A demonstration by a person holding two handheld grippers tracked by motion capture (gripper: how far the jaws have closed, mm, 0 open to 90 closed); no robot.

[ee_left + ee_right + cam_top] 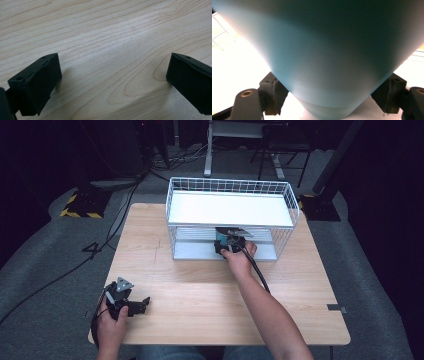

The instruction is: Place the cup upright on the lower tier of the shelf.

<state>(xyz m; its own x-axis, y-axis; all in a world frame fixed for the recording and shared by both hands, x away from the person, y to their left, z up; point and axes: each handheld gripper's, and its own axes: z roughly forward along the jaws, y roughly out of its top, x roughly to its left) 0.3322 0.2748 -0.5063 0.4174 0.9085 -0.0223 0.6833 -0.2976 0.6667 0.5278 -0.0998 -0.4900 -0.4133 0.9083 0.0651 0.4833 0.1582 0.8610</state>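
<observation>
Right gripper [226, 241]: I have it reaching into the lower tier of the white wire rack [172, 215], under the white top shelf [230, 209]. In the right gripper view its two jaws stand on either side of a teal cup-shaped object [329, 62], pressed against its narrow end; the object sits between the jaws and widens away from the camera. I read this as a firm hold. In the high view a patch of the same teal shows at the gripper's tip.

Left gripper [131, 304]: resting low over the wooden table [200, 290], well apart from the rack, on my near left. In the left gripper view its jaws are spread wide with bare wood grain between them; it holds nothing.

Step in hand, as I judge it: either setting the teal object on the rack's lower shelf or lifting it out. I cannot tell which from these pictures, nor whether its base touches the shelf floor.

Next move calls for: keeping the gripper level beneath the top shelf and clear of the front wires. If placing, lower until the object is seated, then spread the jaws and draw straight back toward me. If removing, keep the grip and withdraw along the same line.
</observation>
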